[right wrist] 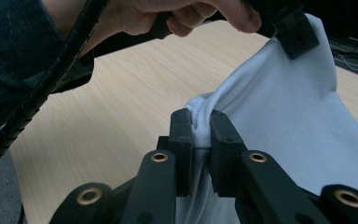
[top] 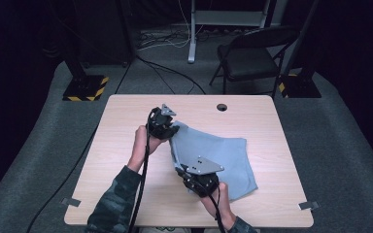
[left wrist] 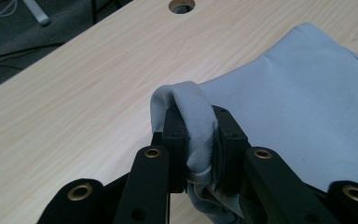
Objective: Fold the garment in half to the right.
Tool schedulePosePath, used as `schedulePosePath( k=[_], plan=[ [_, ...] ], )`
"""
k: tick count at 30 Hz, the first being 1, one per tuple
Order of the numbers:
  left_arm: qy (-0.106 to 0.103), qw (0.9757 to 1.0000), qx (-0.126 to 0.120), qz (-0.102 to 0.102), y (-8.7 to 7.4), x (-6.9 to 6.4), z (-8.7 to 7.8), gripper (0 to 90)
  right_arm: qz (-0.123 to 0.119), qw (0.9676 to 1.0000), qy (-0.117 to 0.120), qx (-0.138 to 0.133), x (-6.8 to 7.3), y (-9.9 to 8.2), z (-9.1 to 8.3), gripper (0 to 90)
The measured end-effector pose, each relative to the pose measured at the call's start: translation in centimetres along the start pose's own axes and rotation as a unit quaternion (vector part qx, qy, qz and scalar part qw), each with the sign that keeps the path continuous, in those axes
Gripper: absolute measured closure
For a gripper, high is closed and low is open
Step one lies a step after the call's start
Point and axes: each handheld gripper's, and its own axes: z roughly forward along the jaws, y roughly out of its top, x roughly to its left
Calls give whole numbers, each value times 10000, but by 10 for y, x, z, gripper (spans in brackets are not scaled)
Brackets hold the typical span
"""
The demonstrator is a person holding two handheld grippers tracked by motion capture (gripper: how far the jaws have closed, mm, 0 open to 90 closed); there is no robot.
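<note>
Two grippers, left gripper point(left wrist: 199, 140) and right gripper point(right wrist: 201, 135), clamp one grey cloth point(top: 218, 153)

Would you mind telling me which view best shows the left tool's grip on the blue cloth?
The left gripper view: the left tool clamps a cloth fold close up. High view shows it small; right gripper view, distant.

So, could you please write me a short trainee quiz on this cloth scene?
1. True or false: both grippers are shut on the cloth.
2. What does the left gripper pinch: A) a flat middle patch, B) a bunched edge, C) a cable?
3. What round feature marks the table near its far edge?

Key: 1 true, the right gripper clamps cloth as well. 2 B. 3 a hole.
</note>
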Motion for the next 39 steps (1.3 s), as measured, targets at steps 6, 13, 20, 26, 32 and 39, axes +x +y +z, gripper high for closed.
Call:
schedulePosePath(
  k=[6,13,20,26,32,39],
  plan=[
    [187,9996,-20,223,9,-3,-23,776,67,9995,128,-271,3,11,-10,814],
    [-34,9981,-515,347,42,-23,-30,775,104,9987,-28,-500,-3,16,-36,814],
    [-569,9961,-621,278,60,-43,16,774,376,9965,-657,-343,-35,-5,-72,814],
    [-787,9952,-383,443,55,-76,88,773,611,9919,-1065,329,-57,-43,-72,814],
    [-714,9962,11,499,35,-92,138,772,678,9817,-1258,1255,-73,-83,-47,813],
    [-640,9957,363,557,21,-96,165,775,578,9717,-1185,1960,-79,-101,-18,814]
  ],
)
